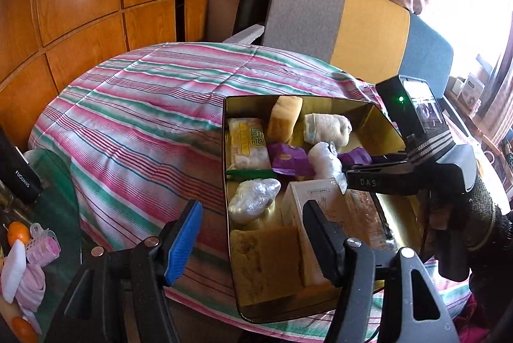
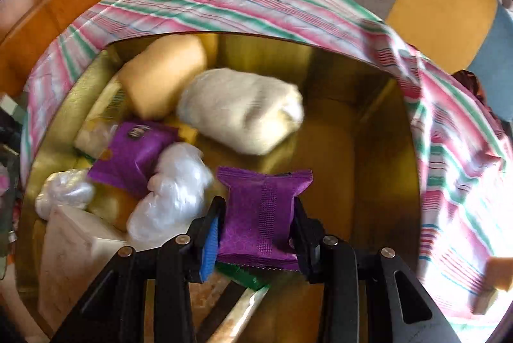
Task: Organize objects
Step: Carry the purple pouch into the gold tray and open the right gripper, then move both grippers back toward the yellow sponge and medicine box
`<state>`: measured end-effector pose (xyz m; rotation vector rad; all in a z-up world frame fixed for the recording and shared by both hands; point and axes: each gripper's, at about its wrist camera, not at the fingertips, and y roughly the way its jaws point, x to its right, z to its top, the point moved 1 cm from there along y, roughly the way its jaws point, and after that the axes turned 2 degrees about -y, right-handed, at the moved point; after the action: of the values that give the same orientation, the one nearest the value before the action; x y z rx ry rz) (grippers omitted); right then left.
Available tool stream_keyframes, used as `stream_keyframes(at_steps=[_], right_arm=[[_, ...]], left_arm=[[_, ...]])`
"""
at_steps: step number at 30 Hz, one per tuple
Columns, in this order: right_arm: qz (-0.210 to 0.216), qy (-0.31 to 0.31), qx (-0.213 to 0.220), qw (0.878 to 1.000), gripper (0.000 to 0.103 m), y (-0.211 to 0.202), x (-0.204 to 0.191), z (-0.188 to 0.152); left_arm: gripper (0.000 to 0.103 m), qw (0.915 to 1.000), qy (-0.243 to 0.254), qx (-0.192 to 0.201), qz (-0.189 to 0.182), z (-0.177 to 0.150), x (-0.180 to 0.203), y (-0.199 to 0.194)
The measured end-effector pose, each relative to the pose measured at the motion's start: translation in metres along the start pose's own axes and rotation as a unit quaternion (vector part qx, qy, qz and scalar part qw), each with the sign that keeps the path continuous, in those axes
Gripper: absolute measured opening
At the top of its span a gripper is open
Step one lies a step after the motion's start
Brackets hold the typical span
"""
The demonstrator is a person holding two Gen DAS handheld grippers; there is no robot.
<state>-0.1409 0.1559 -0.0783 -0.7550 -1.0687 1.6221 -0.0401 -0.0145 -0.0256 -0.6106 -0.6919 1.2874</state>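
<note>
A gold tin (image 1: 224,150) stands on the striped cloth (image 1: 134,118), full of snacks and bundles. My right gripper (image 2: 256,230) is shut on a purple packet (image 2: 261,214), held over the tin's (image 2: 272,54) near side. The left wrist view shows that gripper (image 1: 349,169) reaching in from the right with the packet (image 1: 356,157). A second purple packet (image 2: 134,153) lies further left among plastic-wrapped lumps (image 2: 173,192). A rolled towel (image 2: 243,108) and a bread roll (image 2: 163,73) lie toward the back. My left gripper (image 1: 253,243) is open, straddling the tin's near left corner above a yellow sponge (image 1: 266,259).
A white box (image 1: 314,198) and a yellow-green packet (image 1: 247,147) also sit in the tin. A padded chair (image 1: 346,31) stands behind the table. A glass side table (image 1: 57,201) at left carries oranges (image 1: 18,232), pink hair rollers (image 1: 45,243) and a black case (image 1: 19,179).
</note>
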Motion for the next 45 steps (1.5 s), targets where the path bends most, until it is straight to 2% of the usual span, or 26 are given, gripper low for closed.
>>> stream_keyframes(at_steps=[4,7,18,21,25,28,31,34,38,40,44,45], right_arm=[[0.015,0.012,0.012,1.0,0.045,-0.004,0.001,0.0],[0.022,0.034,0.026,0.999,0.066,-0.014,0.009,-0.002],[0.039,0.103,0.108,0.988,0.083,-0.085,0.061,-0.04],[0.026,0.125,0.121,0.984,0.086,-0.105,0.086,-0.061],[-0.005,0.159,0.137,0.978,0.096,-0.128,0.13,-0.09],[-0.035,0.19,0.144,0.971,0.102,-0.145,0.169,-0.115],[-0.066,0.229,0.146,0.96,0.102,-0.157,0.21,-0.14],[-0.097,0.273,0.152,0.945,0.103,-0.169,0.253,-0.167],[-0.138,0.343,0.167,0.914,0.103,-0.178,0.306,-0.208],[-0.153,0.389,0.172,0.892,0.103,-0.178,0.329,-0.23],[-0.144,0.484,0.182,0.844,0.103,-0.179,0.361,-0.262],[-0.144,0.495,0.19,0.836,0.103,-0.183,0.365,-0.266]], left_arm=[[0.072,1.0,0.005,0.006,0.001,0.0,0.003,-0.004],[0.072,0.9999,0.011,0.01,0.001,-0.001,0.008,-0.006],[0.072,0.9991,0.04,0.013,-0.006,-0.004,0.032,-0.014],[0.072,0.9985,0.051,0.014,-0.009,-0.005,0.041,-0.016],[0.072,0.9976,0.065,0.014,-0.02,-0.005,0.055,-0.019],[0.072,0.9965,0.077,0.009,-0.032,-0.003,0.069,-0.019],[0.072,0.995,0.09,0.005,-0.042,-0.001,0.085,-0.018],[0.072,0.9925,0.11,0.006,-0.052,0.001,0.104,-0.019],[0.072,0.9882,0.137,0.0,-0.069,0.002,0.131,-0.016],[0.072,0.9857,0.148,-0.007,-0.08,0.002,0.147,-0.014],[0.072,0.9817,0.145,-0.034,-0.119,0.006,0.174,-0.007],[0.072,0.9799,0.149,-0.04,-0.127,0.006,0.184,-0.004]])
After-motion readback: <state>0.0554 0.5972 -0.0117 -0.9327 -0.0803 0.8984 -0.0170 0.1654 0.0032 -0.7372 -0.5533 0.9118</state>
